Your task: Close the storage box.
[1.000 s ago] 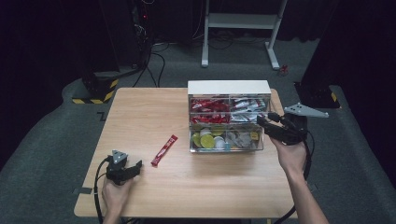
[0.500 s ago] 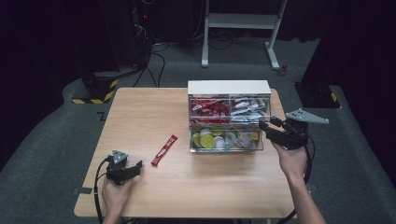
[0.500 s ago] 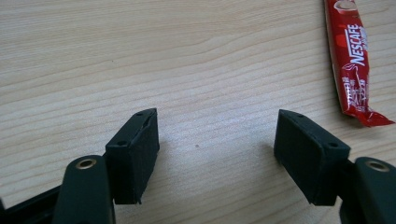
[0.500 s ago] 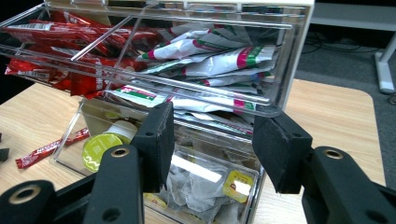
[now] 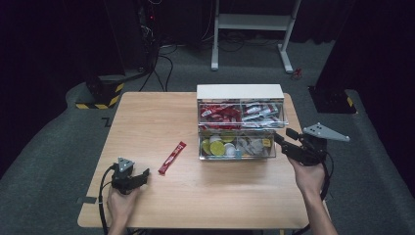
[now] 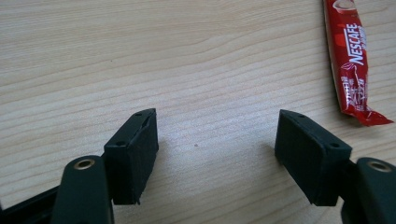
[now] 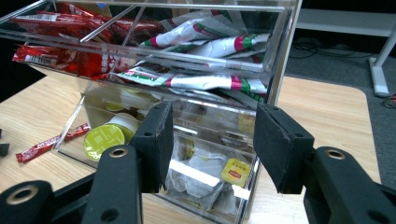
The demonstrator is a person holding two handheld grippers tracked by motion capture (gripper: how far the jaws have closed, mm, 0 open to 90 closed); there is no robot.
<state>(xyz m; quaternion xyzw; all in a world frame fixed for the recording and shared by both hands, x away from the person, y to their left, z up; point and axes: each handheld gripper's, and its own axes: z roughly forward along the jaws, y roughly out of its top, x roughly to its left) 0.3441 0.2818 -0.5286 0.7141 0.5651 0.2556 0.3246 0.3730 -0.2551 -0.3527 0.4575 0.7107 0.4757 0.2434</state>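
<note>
the right hand-held gripper (image 5: 285, 138), jaws just opening and empty, sits by the clear plastic drawer box (image 5: 240, 128). the red coffee stick (image 5: 172, 157) waits mid-frame on the table (image 5: 147, 117). the left hand-held gripper (image 5: 143, 176) is open.

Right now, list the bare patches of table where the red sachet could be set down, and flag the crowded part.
Free: the wide strip of table left of the clear drawer box, and the front stretch between the left gripper and the right gripper. Crowded: the right side, where the right gripper sits at the open lower drawer. The red sachet lies just left of it.
</note>
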